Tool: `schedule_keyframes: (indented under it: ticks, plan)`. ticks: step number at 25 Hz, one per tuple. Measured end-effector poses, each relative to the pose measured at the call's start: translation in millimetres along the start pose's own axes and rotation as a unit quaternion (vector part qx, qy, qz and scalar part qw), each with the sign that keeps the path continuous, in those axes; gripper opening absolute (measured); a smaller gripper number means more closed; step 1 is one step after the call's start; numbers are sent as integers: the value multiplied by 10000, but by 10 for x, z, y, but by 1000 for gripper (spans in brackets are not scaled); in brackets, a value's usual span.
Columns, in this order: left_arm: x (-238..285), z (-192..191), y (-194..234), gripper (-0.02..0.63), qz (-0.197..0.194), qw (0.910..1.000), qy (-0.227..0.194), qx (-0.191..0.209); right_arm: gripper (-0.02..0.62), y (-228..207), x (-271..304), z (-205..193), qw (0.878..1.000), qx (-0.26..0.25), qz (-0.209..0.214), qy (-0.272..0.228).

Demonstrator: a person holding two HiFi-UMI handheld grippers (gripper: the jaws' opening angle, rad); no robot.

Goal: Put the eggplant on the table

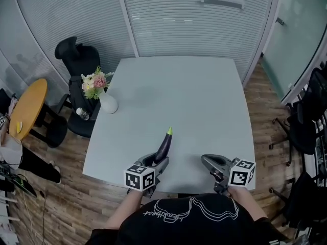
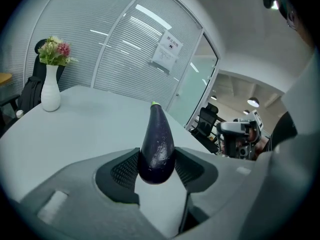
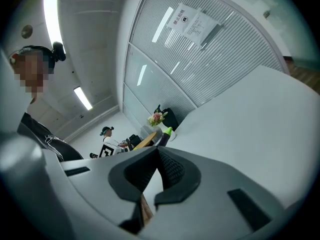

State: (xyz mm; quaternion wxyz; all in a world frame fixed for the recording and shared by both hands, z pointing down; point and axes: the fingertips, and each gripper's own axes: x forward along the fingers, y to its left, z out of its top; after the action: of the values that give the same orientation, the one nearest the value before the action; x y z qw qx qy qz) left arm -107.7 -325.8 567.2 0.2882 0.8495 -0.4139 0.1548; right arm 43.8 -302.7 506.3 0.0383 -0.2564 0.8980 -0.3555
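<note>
A dark purple eggplant (image 1: pixel 164 146) with a green stem tip sits between the jaws of my left gripper (image 1: pixel 155 161), its stem pointing away from me. In the left gripper view both pads press the eggplant (image 2: pixel 157 141) at its thick end, so the left gripper (image 2: pixel 156 159) is shut on it. It is held over the near part of the pale grey table (image 1: pixel 194 96). My right gripper (image 1: pixel 210 163) hovers at the table's near edge, to the right of the eggplant. Its jaws (image 3: pixel 159 151) meet at the tips with nothing between them. The eggplant's tip (image 3: pixel 168 131) shows beyond them.
A white vase with flowers (image 1: pixel 103 96) stands at the table's left edge, also seen in the left gripper view (image 2: pixel 50 86). A black office chair (image 1: pixel 76 65) and a round wooden table (image 1: pixel 28 106) are to the left. More chairs (image 1: pixel 306 116) stand at the right. Glass walls close the room.
</note>
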Motion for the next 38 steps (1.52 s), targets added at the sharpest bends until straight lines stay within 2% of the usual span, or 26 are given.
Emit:
schedule_keyframes:
  ticks: [9,22,33,38]
  plan:
    - [348,-361,284,221,252,9981,558,32,8,-154,-3,-97,9997,169,-139,145]
    - [714,-916,551,221,526,9900,1305,37,9,-361,-108,-123,9985,319,-358,250]
    - [844,-1022,608,221,544,9868,1494,312,9,-490,-183,-171,9974,487,-485,208]
    - [852,-1019,589,221,534,9872,1477,265,9,-496,-209,-199,9972,530,-491,206]
